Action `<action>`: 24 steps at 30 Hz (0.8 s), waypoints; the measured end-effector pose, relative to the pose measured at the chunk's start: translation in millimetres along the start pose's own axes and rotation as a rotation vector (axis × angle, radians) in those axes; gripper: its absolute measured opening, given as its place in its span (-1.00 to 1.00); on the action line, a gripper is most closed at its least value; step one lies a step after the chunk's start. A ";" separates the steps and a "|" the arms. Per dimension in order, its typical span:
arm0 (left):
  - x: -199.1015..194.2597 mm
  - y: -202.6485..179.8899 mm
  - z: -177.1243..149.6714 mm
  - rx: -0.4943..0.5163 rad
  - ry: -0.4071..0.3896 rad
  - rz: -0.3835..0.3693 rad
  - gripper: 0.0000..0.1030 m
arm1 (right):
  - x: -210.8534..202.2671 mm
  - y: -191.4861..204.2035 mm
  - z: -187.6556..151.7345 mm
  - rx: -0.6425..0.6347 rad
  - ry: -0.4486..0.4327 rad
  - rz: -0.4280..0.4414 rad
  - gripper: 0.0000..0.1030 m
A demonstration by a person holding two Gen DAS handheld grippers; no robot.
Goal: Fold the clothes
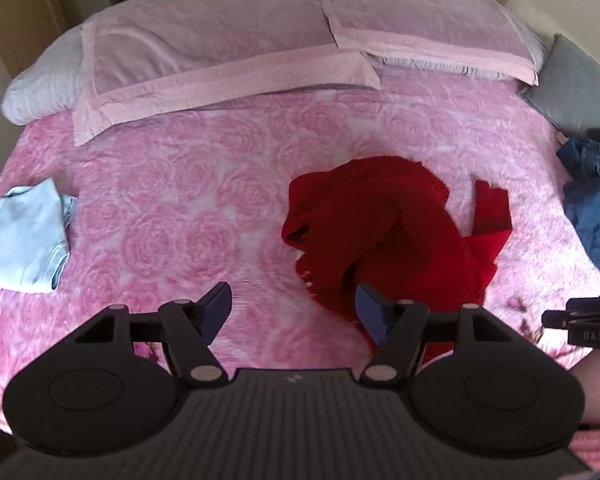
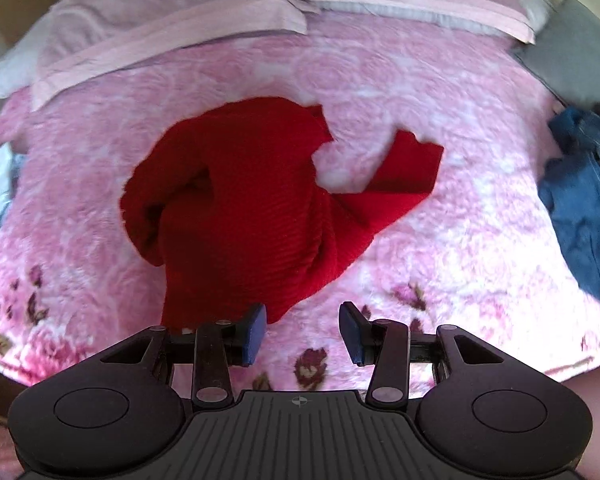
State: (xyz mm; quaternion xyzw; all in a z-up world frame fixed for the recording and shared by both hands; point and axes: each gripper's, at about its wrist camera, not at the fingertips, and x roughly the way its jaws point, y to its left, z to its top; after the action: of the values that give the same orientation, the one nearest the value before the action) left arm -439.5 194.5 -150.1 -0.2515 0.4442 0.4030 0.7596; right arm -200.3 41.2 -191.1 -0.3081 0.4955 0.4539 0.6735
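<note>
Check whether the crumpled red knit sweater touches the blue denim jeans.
Apart: the right wrist view shows bare pink blanket between the red knit sweater and jeans.

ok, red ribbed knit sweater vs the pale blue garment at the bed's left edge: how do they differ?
The red ribbed knit sweater lies crumpled mid-bed with one sleeve flung out; the pale blue garment is folded into a flat, compact rectangle. The sweater looks thick and ribbed, the blue garment thin and smooth. The sweater lies just ahead of both open grippers; the blue one is off to the side. Both rest on the pink rose-pattern blanket.
</note>
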 end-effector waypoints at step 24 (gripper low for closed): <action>90.6 122.8 -38.6 -0.186 0.125 -0.003 0.26 | 147.0 140.8 56.2 0.050 -0.136 0.181 0.17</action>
State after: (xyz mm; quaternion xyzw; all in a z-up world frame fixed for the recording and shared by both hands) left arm -534.9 268.5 -251.0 -0.3462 0.4509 0.4252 0.7043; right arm -293.3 190.8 -307.4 -0.2138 0.4853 0.5202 0.6694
